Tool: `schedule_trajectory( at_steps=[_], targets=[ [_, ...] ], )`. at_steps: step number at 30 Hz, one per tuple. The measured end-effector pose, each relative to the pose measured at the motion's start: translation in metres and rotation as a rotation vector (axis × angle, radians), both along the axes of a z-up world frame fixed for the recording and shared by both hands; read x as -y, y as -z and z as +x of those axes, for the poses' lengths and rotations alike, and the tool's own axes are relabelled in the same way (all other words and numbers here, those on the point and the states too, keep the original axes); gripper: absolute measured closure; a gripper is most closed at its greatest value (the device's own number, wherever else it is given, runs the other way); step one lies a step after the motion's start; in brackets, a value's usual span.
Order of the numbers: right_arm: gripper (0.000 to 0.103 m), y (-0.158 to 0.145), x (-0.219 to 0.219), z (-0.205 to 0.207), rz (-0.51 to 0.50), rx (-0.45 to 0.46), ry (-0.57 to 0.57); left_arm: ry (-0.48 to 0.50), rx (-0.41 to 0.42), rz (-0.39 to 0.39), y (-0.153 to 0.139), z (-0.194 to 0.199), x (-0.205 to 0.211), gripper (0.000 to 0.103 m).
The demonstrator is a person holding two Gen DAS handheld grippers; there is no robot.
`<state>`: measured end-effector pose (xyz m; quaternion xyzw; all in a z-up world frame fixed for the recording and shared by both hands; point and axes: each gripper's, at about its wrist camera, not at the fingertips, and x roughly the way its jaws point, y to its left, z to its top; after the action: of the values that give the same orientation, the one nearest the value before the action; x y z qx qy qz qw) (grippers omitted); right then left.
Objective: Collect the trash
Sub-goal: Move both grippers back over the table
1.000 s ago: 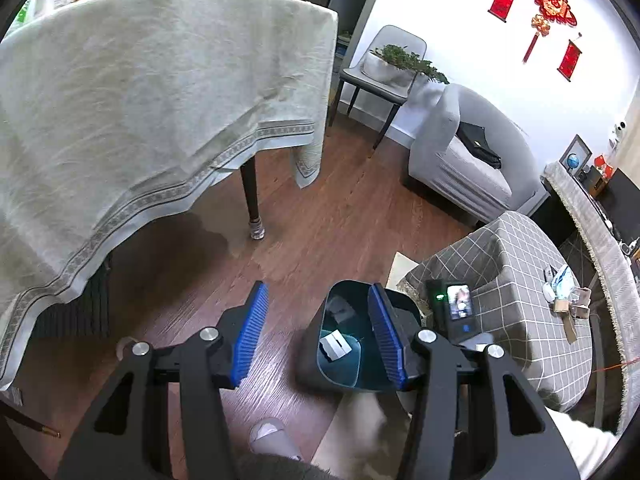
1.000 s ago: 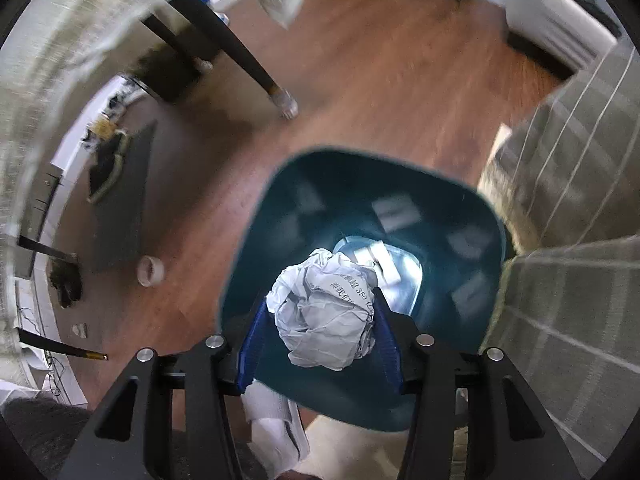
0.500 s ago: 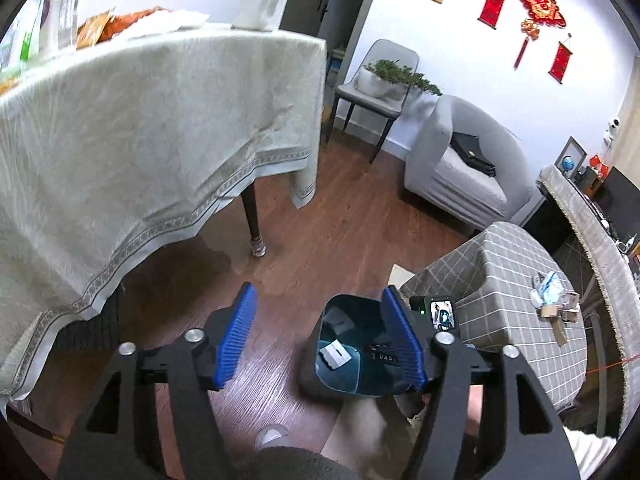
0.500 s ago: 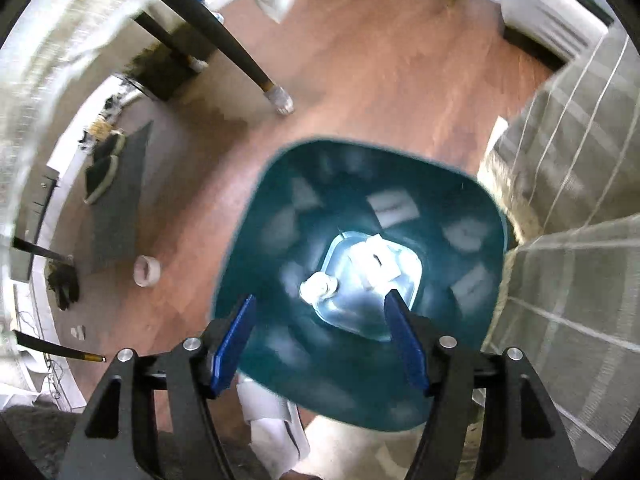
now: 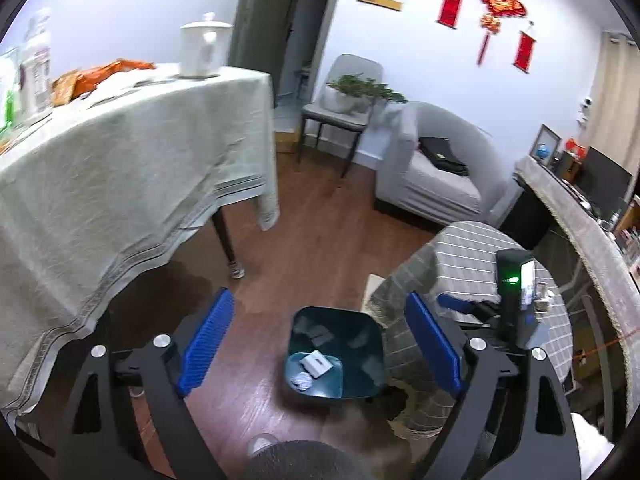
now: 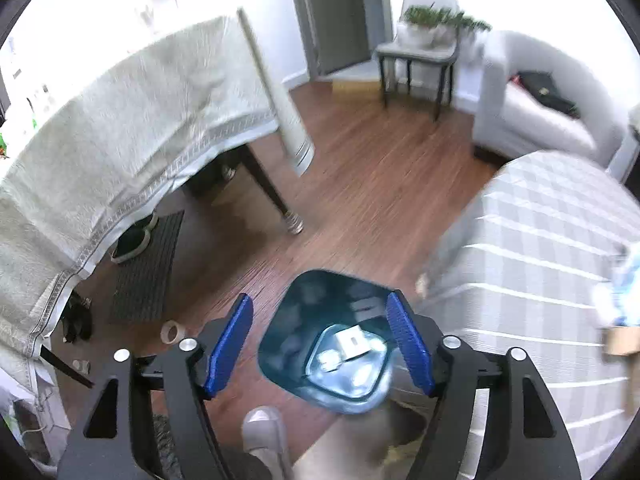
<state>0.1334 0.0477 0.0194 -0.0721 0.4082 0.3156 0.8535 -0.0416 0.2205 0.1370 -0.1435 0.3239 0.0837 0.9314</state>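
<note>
Released a second earlier, the crumpled paper ball [image 6: 329,359] no longer sat between the pads of the right gripper [image 6: 320,346]; it lay at the bottom of the teal waste bin [image 6: 288,320], beside a flat white card [image 6: 352,342], and both cameras now stood higher over the floor. Jaws of the right gripper were parting with nothing between them, the bin's mouth directly below and ahead of the fingertips, a position consistent with a drop made straight down. Those of the left gripper [image 5: 318,342] were likewise widening and empty; from it the bin [image 5: 360,376] appeared farther ahead, the paper ball [image 5: 301,380] visible inside. Just right of both grippers stood a checked ottoman [image 5: 460,256], touching or nearly touching the bin. Left and beyond, a table draped in pale cloth [image 5: 140,168] carried orange packets [image 5: 100,76] and a white jug [image 5: 204,46], probably the next source of trash. A tape roll [image 6: 173,332] lay on the wooden floor [image 6: 360,184] left of the right gripper.
</note>
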Motion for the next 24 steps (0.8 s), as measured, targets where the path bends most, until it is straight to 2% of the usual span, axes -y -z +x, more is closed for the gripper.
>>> schedule_trajectory(
  at_steps=[4, 10, 16, 24],
  targets=[
    [0.028, -0.023, 0.057, -0.010, -0.018, 0.072, 0.063, 0.059, 0.019, -0.007, -0.003, 0.010, 0.034, 0.011],
    [0.027, -0.037, 0.135, -0.009, -0.064, 0.131, 0.168, 0.143, -0.001, -0.035, 0.008, 0.034, 0.082, 0.010],
    [0.027, -0.036, 0.212, -0.001, -0.054, 0.114, 0.293, 0.257, -0.041, -0.052, 0.029, 0.064, 0.138, 0.010],
    [0.027, -0.022, 0.283, 0.006, -0.055, 0.082, 0.394, 0.388, -0.059, -0.061, 0.049, 0.105, 0.206, 0.010]
  ],
)
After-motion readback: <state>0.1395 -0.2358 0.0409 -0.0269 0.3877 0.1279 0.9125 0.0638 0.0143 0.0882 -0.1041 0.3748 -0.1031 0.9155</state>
